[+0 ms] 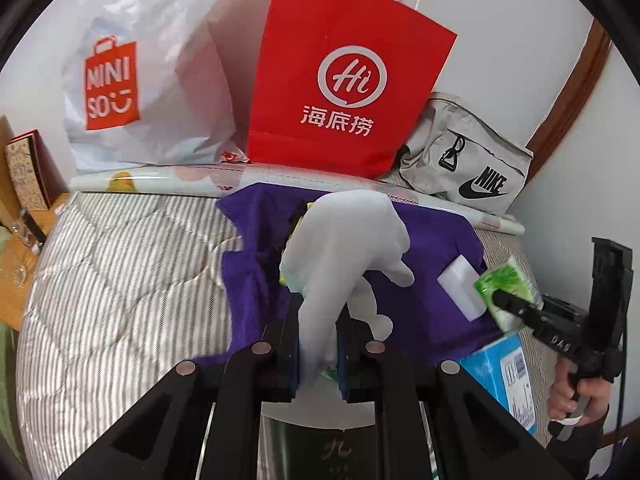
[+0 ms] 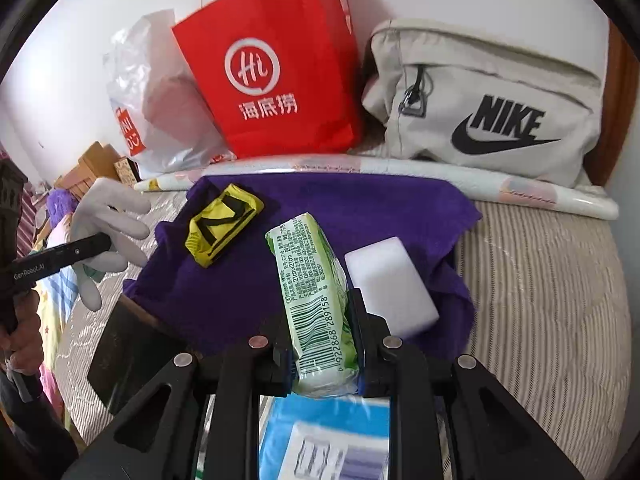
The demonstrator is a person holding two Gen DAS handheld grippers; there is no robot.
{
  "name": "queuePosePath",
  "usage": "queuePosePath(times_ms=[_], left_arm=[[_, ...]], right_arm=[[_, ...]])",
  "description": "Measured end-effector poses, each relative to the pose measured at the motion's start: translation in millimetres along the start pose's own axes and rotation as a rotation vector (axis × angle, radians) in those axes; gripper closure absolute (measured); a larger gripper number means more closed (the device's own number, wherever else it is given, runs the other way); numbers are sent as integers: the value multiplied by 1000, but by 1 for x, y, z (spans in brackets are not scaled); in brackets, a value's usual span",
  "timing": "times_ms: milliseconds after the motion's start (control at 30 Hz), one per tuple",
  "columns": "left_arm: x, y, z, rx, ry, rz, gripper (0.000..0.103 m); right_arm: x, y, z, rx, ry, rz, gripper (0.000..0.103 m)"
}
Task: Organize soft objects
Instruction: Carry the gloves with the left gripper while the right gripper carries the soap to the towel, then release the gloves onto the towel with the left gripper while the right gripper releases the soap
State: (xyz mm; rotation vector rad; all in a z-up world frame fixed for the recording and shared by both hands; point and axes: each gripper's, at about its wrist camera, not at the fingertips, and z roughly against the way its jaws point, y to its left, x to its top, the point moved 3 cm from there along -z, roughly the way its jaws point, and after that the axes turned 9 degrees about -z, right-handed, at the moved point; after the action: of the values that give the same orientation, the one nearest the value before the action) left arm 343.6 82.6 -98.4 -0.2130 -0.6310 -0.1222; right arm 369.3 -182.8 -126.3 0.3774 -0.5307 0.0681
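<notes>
Two soft items lifted over purple fleece cloth (image 2: 320, 208) on striped bed (image 1: 120, 280), apparently for sorting: left hand-held gripper (image 1: 318, 364) pinching limp white glove (image 1: 344, 248), right hand-held gripper (image 2: 322, 364) at four o'clock pinching green tissue pack (image 2: 312, 292).

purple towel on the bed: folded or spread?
Spread, though rumpled. The purple terry towel lies open across the striped quilt, edges wavy, with a white foam block lying on it.
</notes>
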Motion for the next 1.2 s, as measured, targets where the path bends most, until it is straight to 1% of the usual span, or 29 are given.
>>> queuePosePath(times_ms=[133, 200, 400, 533, 667, 867, 933, 1033, 1067, 1100, 1133, 1167, 1200], left_arm=[[11, -3, -23, -22, 27, 3, 89], [13, -4, -32, -45, 37, 11, 89], [15, -5, -59, -79, 79, 18, 89], [11, -9, -73, -81, 116, -21, 89], [6, -7, -85, -77, 156, -24, 89], [5, -8, -92, -60, 179, -45, 88], [4, -7, -92, -58, 185, -56, 86], [3, -4, -92, -47, 194, -56, 79], [3, -4, -92, -41, 196, -58, 74], [2, -5, -92, -33, 201, -64, 66], [2, -4, -91, -24, 201, -68, 61], [3, -4, -89, -8, 191, -72, 51], [3, -3, -85, 0, 177, -71, 47]], right_arm=[[2, 3, -22, -11, 48, 9, 82], [3, 4, -31, -12, 64, 16, 82], [5, 4, -52, -29, 119, 31, 82], [4, 1, -57, -28, 135, 19, 81], [4, -2, -64, -38, 157, 8, 82], [3, -3, -70, -53, 185, 21, 81], [3, -1, -71, -58, 187, 29, 81], [2, 0, -70, -59, 187, 45, 78], [2, 0, -69, -57, 185, 46, 76], [3, 0, -68, -57, 181, 45, 73], [3, 0, -66, -55, 175, 44, 72], [3, 0, -63, -52, 169, 44, 69], [3, 1, -60, -49, 161, 45, 64]])
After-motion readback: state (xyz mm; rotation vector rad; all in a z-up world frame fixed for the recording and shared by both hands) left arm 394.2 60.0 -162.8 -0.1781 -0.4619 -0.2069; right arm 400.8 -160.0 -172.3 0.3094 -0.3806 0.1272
